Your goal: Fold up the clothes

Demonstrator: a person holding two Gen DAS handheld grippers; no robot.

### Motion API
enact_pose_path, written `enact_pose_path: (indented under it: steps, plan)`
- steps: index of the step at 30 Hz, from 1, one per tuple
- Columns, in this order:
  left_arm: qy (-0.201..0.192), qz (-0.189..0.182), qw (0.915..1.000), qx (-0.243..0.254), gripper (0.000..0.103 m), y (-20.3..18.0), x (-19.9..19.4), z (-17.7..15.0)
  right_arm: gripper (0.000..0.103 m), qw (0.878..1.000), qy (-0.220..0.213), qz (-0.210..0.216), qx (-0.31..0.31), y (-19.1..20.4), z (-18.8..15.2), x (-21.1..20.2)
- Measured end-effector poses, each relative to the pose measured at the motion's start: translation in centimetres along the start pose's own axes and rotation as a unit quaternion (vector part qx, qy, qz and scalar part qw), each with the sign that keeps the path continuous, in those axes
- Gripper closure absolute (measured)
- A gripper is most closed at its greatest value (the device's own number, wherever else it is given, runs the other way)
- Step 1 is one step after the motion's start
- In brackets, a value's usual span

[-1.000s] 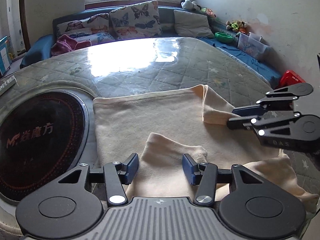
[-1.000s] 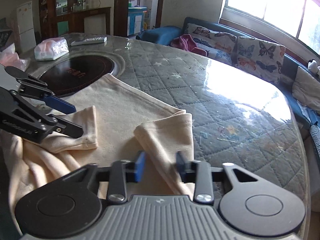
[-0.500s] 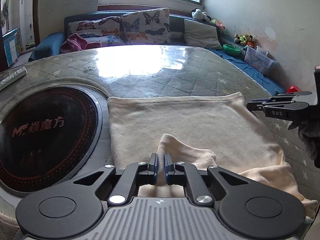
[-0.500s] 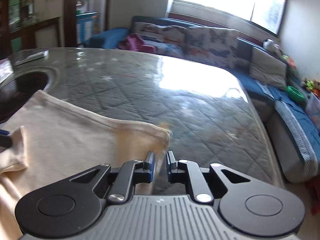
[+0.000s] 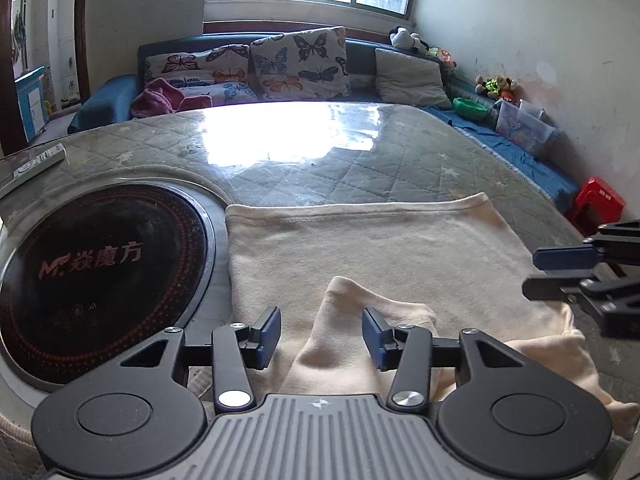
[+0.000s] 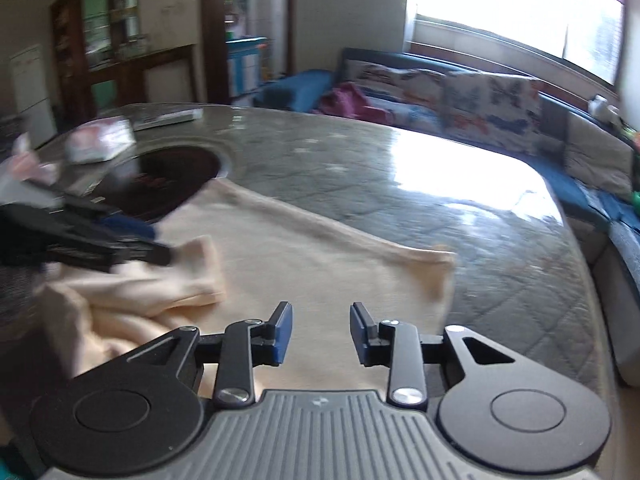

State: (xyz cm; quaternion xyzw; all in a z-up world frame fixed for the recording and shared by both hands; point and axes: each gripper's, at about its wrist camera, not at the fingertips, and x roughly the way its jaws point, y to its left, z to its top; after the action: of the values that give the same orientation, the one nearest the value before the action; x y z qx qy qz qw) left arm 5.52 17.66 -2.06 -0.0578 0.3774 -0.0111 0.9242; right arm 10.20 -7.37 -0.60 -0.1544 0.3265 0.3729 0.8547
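Note:
A cream garment (image 5: 380, 248) lies spread flat on the quilted table (image 5: 360, 160). One sleeve (image 5: 352, 304) is folded over it near the front edge. My left gripper (image 5: 320, 324) hovers just above that sleeve. Its jaws are opening, and the cloth lies under the gap with neither pad pressing it. My right gripper (image 5: 532, 275) shows at the right edge, apart from the cloth. The right wrist view is blurred. There my right gripper (image 6: 320, 318) is opening over the garment (image 6: 304, 264) with nothing between its pads. The left gripper (image 6: 160, 244) sits by the sleeve (image 6: 192, 276).
A round black hob plate (image 5: 92, 280) is set into the table left of the garment. A remote control (image 5: 36, 162) lies at the far left and a tissue pack (image 6: 100, 142) beyond the hob. A sofa with butterfly cushions (image 5: 296, 64) runs behind, and a red stool (image 5: 600, 200) stands on the right.
Half a second ago both grippers were shut, the left on the sleeve and the right at the garment's right corner. Both have opened and let go. The right gripper has drawn back over the garment.

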Motion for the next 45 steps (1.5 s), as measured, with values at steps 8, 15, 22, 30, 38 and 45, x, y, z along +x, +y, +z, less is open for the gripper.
enact_pose_path:
  steps: [8, 15, 22, 30, 38, 45]
  plan:
    - [-0.012, -0.016, 0.9997, 0.012, 0.099, -0.2, 0.4, -0.5, 0.07, 0.999, 0.004, 0.034, -0.036, 3.7, -0.3, -0.6]
    - [-0.09, 0.006, 0.9934, -0.071, 0.1, 3.8, -5.6, -0.4, 0.069, 0.997, 0.008, 0.048, -0.068, 6.1, -0.6, -1.0]
    - [-0.154, 0.069, 0.9749, -0.145, 0.1, 8.9, -12.9, -3.0, 0.069, 0.993, 0.007, 0.067, -0.101, 8.7, 0.0, -0.5]
    - [-0.143, 0.155, 0.9531, -0.217, 0.1, 13.6, -16.3, -8.1, 0.07, 0.984, 0.019, 0.109, -0.137, 12.3, 1.0, 1.1]
    - [-0.107, 0.174, 0.9489, -0.241, 0.1, 14.6, -15.7, -12.1, 0.071, 0.977, 0.039, 0.14, -0.153, 15.7, 1.1, 2.8]
    - [-0.098, 0.166, 0.9488, -0.25, 0.1, 15.0, -15.2, -13.0, 0.079, 0.98, 0.055, 0.135, -0.135, 16.3, 0.8, 3.7]
